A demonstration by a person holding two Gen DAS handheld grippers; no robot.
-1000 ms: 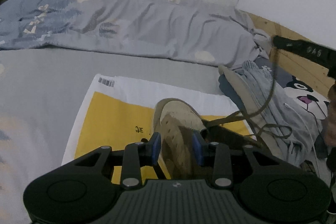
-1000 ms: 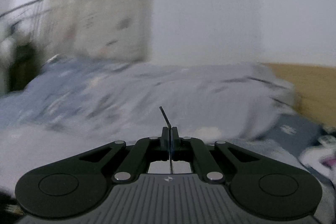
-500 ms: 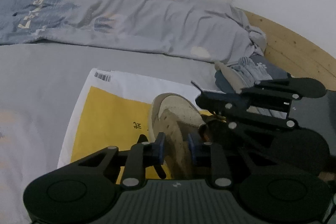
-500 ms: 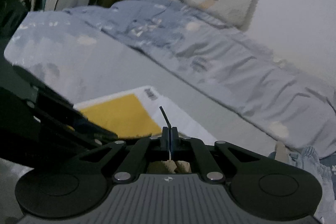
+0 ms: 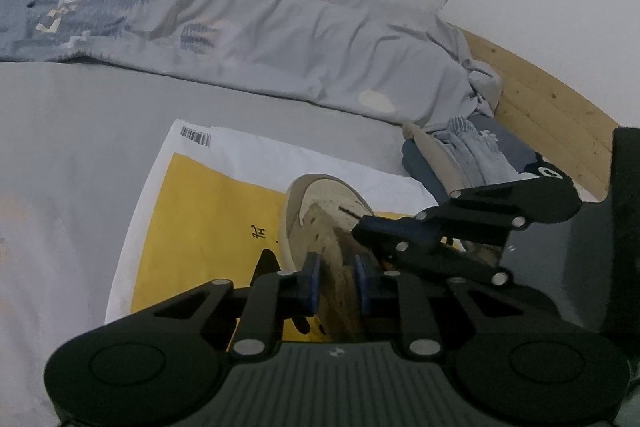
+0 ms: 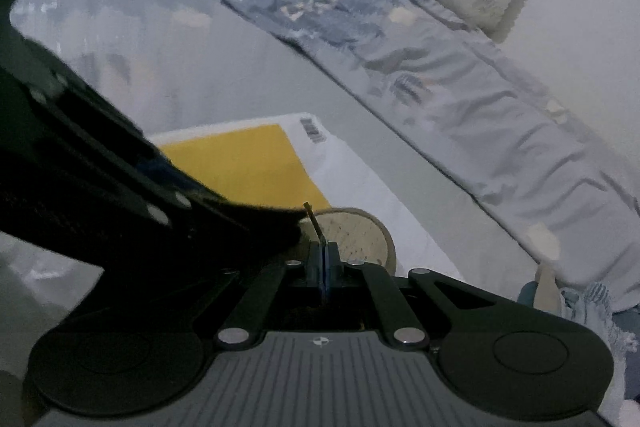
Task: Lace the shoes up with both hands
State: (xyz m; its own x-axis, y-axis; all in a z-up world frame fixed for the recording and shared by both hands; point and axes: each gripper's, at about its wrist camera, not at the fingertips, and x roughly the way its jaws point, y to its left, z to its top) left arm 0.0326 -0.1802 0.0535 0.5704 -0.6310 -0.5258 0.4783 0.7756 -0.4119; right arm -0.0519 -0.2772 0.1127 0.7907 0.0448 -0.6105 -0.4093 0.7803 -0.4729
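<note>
Lace tip held over the shoe's eyelet row – shoe side being clamped.

The shoe (image 5: 320, 211) is set toe-away on the yellow-and-white mailer (image 5: 208, 211), near its right edge, on the grey bed sheet (image 5: 80, 131). The left gripper (image 5: 336, 283), angled down, is closing on the shoe's side panel, which sits between the pads – contact can't be confirmed. The right gripper (image 6: 323, 259), crossed in from the right and rolled on its side, is fully pinched on the lace tip (image 6: 314, 221), approx. over the toe-end eyelets. Risks: the stiff tip could miss or snag the eyelet if the soft upper buckles under the clamp; the lace could be slipped from the thin pinch; the two grippers, nearly touching, could be knocked together and the shoe skidded on the slick mailer.
</note>
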